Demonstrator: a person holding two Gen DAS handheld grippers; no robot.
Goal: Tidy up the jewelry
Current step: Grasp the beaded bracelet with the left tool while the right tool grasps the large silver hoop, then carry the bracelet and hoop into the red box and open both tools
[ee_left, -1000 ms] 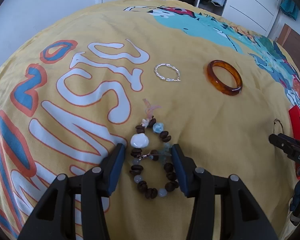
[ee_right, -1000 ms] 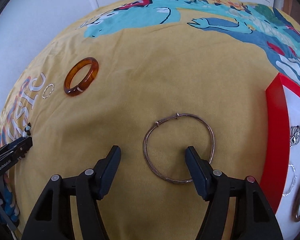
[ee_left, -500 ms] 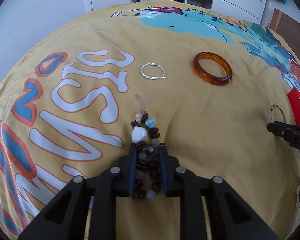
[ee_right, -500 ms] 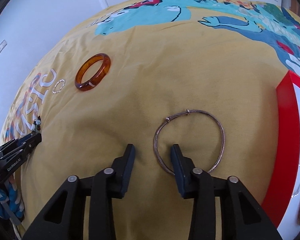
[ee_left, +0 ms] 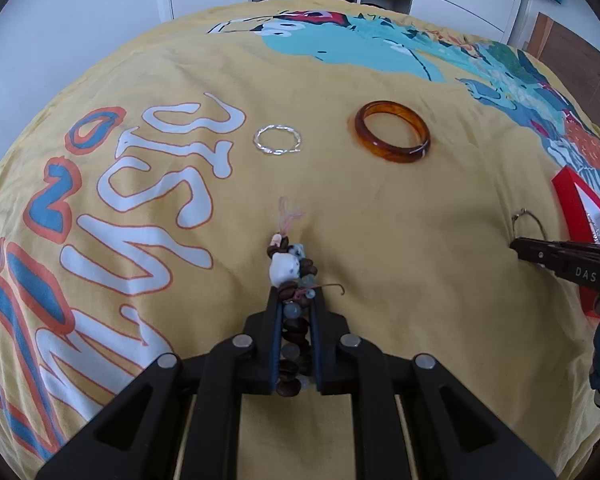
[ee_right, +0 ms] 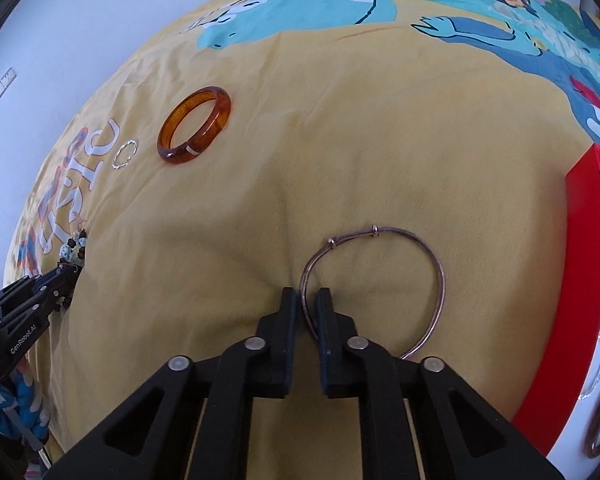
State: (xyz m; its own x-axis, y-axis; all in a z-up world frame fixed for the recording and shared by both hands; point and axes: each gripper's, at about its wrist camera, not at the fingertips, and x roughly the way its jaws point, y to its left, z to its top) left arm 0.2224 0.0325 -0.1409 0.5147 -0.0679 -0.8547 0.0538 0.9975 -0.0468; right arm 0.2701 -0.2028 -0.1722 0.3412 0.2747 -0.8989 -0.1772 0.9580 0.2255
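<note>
A bracelet of brown, white and pale blue beads [ee_left: 282, 270] lies bunched on the yellow bedspread [ee_left: 400, 216]. My left gripper [ee_left: 296, 300] has it squeezed between its pads, and the jaws are still closing. A thin metal bangle [ee_right: 440, 276] lies flat beside the red-rimmed tray [ee_right: 584, 280]. My right gripper [ee_right: 307, 300] is shut on the bangle's left rim. An amber bangle [ee_left: 392, 132] and a small twisted silver ring [ee_left: 278, 140] lie loose farther back.
The tray's white inside holds several pieces of jewelry at the far right of the right wrist view. The right gripper's tip [ee_left: 518, 246] shows at the right edge of the left view. Wardrobes and a white wall stand beyond the bed.
Both grippers went from wide open to closed, the left on the beaded bracelet, which bunched into a narrow strand, and the right on the thin bangle's rim. The left view has shifted slightly.
</note>
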